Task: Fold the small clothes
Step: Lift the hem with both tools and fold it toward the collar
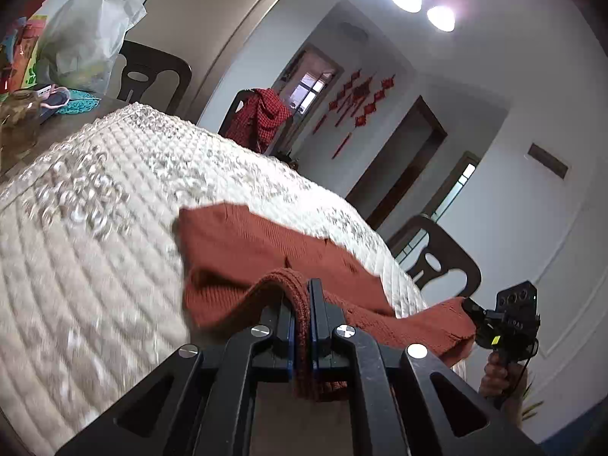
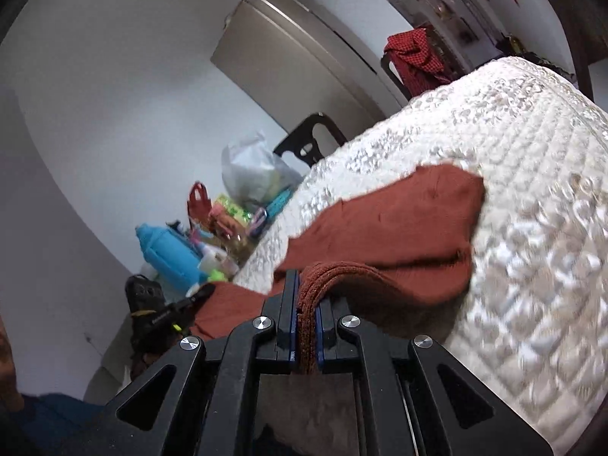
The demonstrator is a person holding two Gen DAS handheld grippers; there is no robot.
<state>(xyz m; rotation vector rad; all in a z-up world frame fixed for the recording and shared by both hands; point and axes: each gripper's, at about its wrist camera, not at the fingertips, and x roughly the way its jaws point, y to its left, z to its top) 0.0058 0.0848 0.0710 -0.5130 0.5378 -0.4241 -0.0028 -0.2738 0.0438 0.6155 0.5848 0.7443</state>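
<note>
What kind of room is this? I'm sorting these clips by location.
Most likely a home dining area: dark dining chairs around a table under a quilted white cover, a plastic bag and household clutter, red wall decorations.

I see a table (image 1: 57, 133) covered by a white quilted cloth (image 1: 114, 247) with a glossy bubbled texture. A rust-red knitted garment (image 1: 243, 243) lies spread on that cloth, its near edge off the surface. At the far end — bare dark tabletop — sit a clear plastic bag (image 1: 87, 38), a teal crocheted mat (image 1: 79, 104) and colourful clutter (image 2: 212, 220).
</note>
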